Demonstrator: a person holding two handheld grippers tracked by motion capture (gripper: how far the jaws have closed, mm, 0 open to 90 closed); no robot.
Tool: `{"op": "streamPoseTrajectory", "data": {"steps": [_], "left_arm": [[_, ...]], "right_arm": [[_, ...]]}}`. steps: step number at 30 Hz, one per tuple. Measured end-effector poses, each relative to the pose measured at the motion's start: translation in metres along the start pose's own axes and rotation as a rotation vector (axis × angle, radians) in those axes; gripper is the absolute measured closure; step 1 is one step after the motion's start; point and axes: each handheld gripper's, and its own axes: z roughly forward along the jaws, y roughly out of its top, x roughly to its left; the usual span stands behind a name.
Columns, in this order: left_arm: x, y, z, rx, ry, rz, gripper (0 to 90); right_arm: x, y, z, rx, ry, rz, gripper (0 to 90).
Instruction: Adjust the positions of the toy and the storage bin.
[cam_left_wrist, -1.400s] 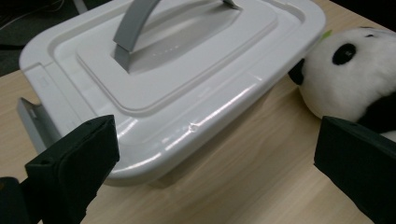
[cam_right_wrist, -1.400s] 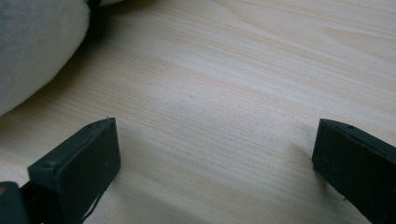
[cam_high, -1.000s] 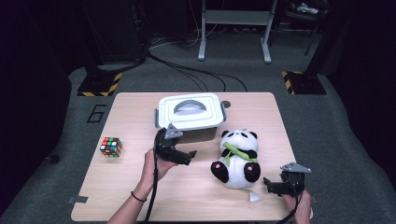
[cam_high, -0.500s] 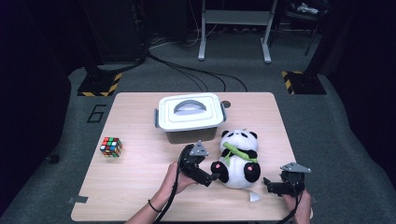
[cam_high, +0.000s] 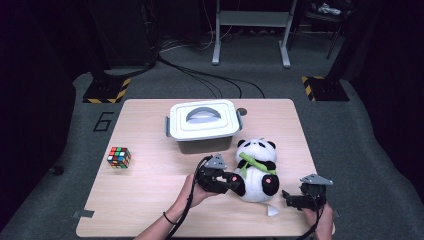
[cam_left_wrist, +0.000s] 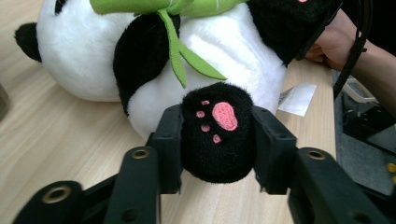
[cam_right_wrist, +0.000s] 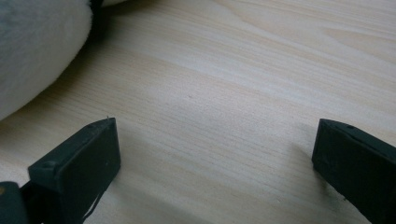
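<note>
Dark floor with cables and metal stand legs surrounds a pale wooden surface, on which a stuffed panda lies on its back just at 5 o'clock from a white lidded box; a colour cube sits well apart at 9 o'clock. The left tool has just been closing, and in the left gripper view its two black jaws press on either side of the panda's black paw with the pink pads, so the paw is clamped between them. The right tool rests near the panda at its 4 o'clock with jaws standing wide apart over bare wood, touching nothing.

The step in hand looks like the grasp of the toy by its foot, now made. A likely next move is to lift the panda; since the hold is on one soft limb, the body would probably dangle and swing, so a slow rise seems wise, and the box lid is on, so the free tool may be needed there first.

The panda's far side and head are cut off in the left gripper view, a white tag beside it is unreadable, and what the box holds is hidden
</note>
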Motion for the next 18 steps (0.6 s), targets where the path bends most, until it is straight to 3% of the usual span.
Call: {"op": "streamPoseTrajectory", "data": {"steps": [4,18], "left_arm": [[-0.007,-0.001,0.000,-0.009,0.012,0.017,65.9],[-0.027,-0.010,-0.007,-0.020,-0.013,0.017,66.5]], "right_arm": [[0.000,0.000,0.000,0.002,0.000,0.003,0.3],[0.000,0.000,0.000,0.001,0.000,0.003,0.3]]}}
